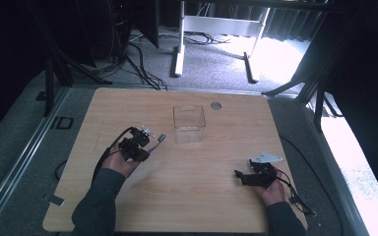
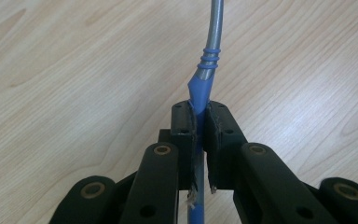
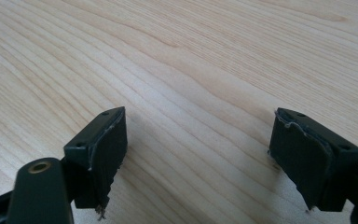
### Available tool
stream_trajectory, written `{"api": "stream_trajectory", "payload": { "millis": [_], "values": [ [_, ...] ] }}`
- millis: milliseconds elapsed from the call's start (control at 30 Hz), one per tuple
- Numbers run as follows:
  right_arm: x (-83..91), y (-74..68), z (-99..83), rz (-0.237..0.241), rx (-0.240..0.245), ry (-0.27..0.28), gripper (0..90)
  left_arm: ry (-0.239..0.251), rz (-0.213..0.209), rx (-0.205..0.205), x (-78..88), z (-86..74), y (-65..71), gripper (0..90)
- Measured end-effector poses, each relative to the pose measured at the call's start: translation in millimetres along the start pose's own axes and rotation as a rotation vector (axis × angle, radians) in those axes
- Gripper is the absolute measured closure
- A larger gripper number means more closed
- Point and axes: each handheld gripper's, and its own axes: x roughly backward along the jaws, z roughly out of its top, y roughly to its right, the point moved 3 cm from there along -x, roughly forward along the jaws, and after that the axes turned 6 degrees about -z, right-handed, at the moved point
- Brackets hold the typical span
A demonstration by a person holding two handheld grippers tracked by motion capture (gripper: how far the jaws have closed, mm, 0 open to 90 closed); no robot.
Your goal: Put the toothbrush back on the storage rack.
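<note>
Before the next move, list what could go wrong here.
1. The left gripper pinches the blue-handled metal utensil only at its thin handle, so it may pivot or slip.
2. The clear plastic container looks light; the utensil's end could tip it.

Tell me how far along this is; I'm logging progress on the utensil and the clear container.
Done: the left hand-held gripper is shut on the blue-handled utensil. In hand: it holds it beside the clear container. Left: the container looks empty, so placing it there seems likely. The right hand-held gripper is open, idle.
</note>
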Motion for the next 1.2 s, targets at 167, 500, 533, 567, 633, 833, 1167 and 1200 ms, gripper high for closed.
{"api": "stream_trajectory", "payload": {
  "millis": [167, 500, 533, 567, 633, 833, 1167, 1200],
  "values": [
    [0.0, 0.0, 0.0, 0.000, 0.000, 0.000, 18.7, 0.036, 0.009, 0.016, 4.7, -0.1, -0.4, 82.7],
    [0.1, -0.1, 0.0, 0.000, -0.001, -0.001, 18.7, 0.087, 0.022, 0.023, 10.9, -0.3, -1.0, 82.7],
    [0.0, 0.0, 0.0, 0.000, 0.000, 0.000, 18.7, 0.090, 0.022, 0.024, 11.5, -0.2, -1.3, 82.7],
    [0.0, 0.0, 0.0, 0.000, 0.000, 0.000, 18.7, 0.094, 0.021, 0.026, 12.1, -0.2, -1.6, 82.7],
    [0.0, 0.1, 0.0, 0.000, 0.000, 0.000, 18.7, 0.108, 0.026, 0.033, 14.2, -0.2, -2.0, 82.8],
    [0.0, 0.1, 0.0, 0.000, 0.000, 0.000, 18.7, 0.122, 0.034, 0.037, 16.5, 0.0, -2.5, 82.7],
    [0.0, 0.0, 0.0, 0.000, 0.000, 0.000, 18.7, 0.171, 0.079, 0.056, 21.6, 0.7, -3.8, 82.7],
    [0.0, 0.1, 0.0, 0.000, 0.000, 0.000, 18.7, 0.186, 0.087, 0.065, 23.1, 0.5, -4.3, 82.7]
  ]
}}
